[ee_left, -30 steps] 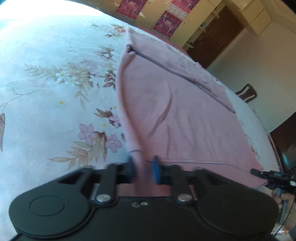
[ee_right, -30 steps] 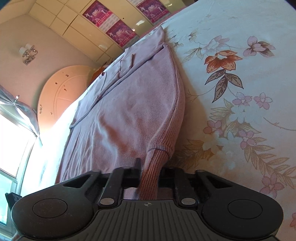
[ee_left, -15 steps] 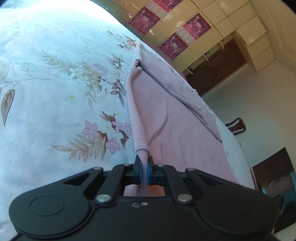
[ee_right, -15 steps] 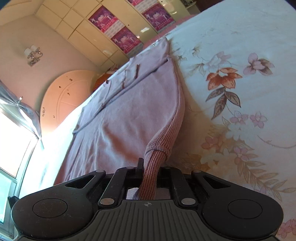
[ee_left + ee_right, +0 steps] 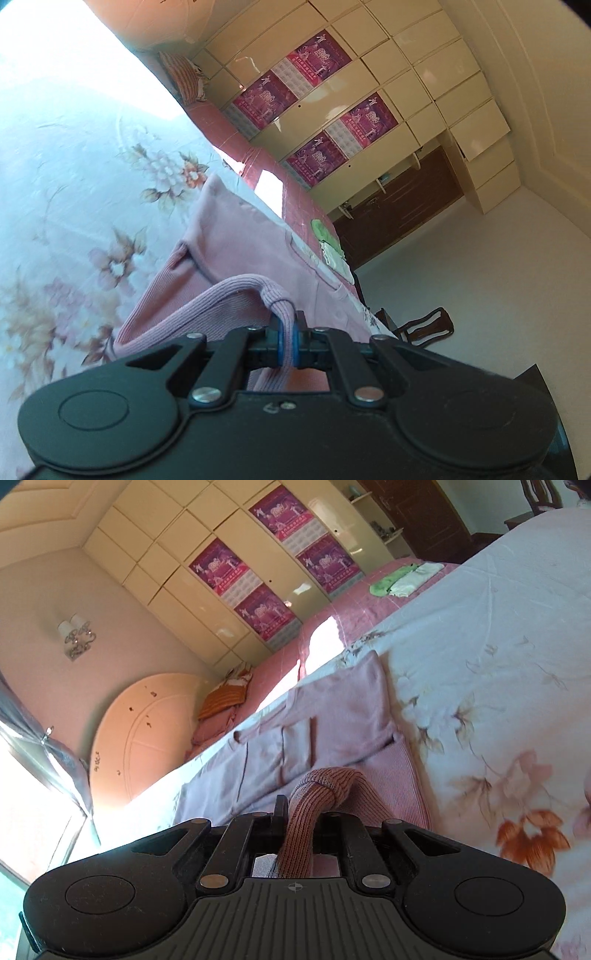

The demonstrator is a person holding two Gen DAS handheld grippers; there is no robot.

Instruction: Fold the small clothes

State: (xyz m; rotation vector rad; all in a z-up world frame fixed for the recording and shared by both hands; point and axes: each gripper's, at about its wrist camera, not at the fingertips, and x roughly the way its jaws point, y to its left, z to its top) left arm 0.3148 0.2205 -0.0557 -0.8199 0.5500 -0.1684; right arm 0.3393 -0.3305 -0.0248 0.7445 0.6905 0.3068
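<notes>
A pink knitted sweater (image 5: 236, 254) lies spread on a floral bedsheet (image 5: 74, 177). My left gripper (image 5: 287, 328) is shut on the ribbed hem at one bottom corner, lifted off the bed so the fabric arches up. My right gripper (image 5: 301, 812) is shut on the ribbed hem (image 5: 325, 782) at the other corner, also raised. In the right wrist view the sweater (image 5: 332, 716) has its upper part and sleeves folded flat across the chest. The rest of the hem is hidden behind the gripper bodies.
The floral bedsheet (image 5: 498, 646) stretches wide on both sides. A pink quilt (image 5: 362, 602) with small green and white cloths (image 5: 402, 579) lies beyond. A headboard (image 5: 140, 734), pillow (image 5: 225, 698), wardrobe with posters (image 5: 314, 122) and a chair (image 5: 428, 325) stand around.
Both grippers rose and moved forward over the sweater, carrying the hem corners with them. The left gripper rolled, and both views now look higher toward the wardrobe.
</notes>
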